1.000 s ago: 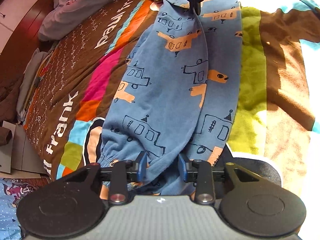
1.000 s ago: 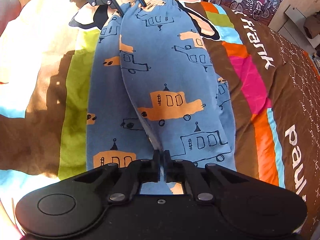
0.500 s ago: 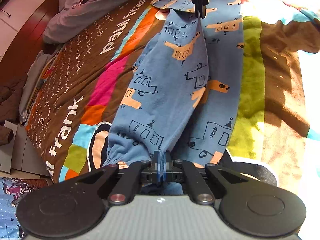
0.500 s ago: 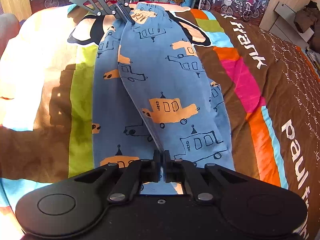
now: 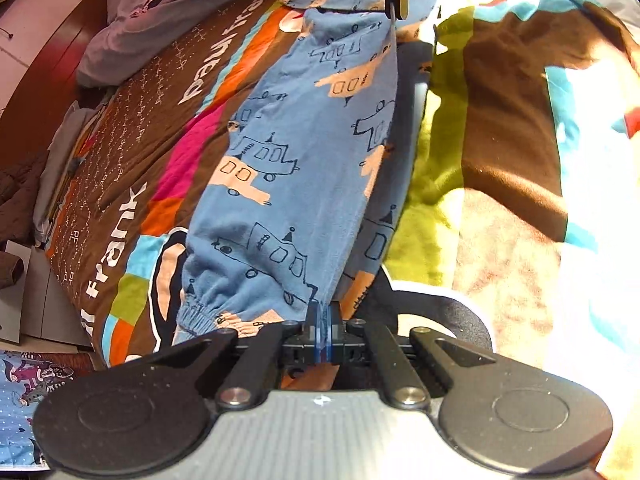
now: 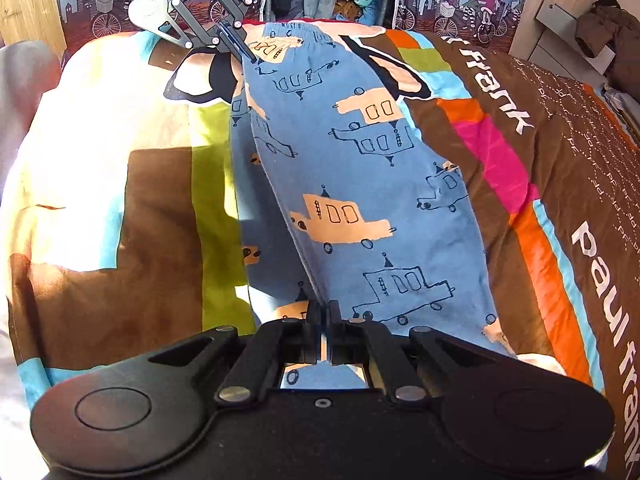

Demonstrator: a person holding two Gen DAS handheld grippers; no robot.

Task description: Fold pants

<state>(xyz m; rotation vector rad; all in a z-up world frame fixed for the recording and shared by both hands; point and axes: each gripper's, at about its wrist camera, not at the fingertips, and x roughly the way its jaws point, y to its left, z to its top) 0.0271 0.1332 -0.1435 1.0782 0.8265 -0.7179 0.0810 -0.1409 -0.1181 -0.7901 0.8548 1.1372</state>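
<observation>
Blue pants [image 5: 288, 184] printed with orange and outlined vehicles stretch lengthwise across a colourful bedspread. My left gripper [image 5: 323, 320] is shut on the fabric edge near the elastic ankle cuff [image 5: 200, 312]. My right gripper [image 6: 323, 320] is shut on the fabric at the opposite, waist end of the pants [image 6: 360, 208]. The held edge is lifted taut between the two grippers, with the second leg lying beneath in shadow. The left gripper shows far off in the right wrist view [image 6: 244, 48], and the right gripper in the left wrist view [image 5: 396, 4].
The bedspread [image 5: 508, 128] has brown, green, pink and orange blocks and white "paul frank" lettering [image 6: 600, 280]. A grey pillow [image 5: 192, 4] lies at the head. The bed's edge drops to the floor at the left [image 5: 48, 312]. A wardrobe and a patterned curtain [image 6: 460, 4] stand beyond.
My left gripper has closed on the cuff-end fabric. Both grippers have lifted, raising the pants' edge off the bed and pulling it taut, with the top leg swinging over.
</observation>
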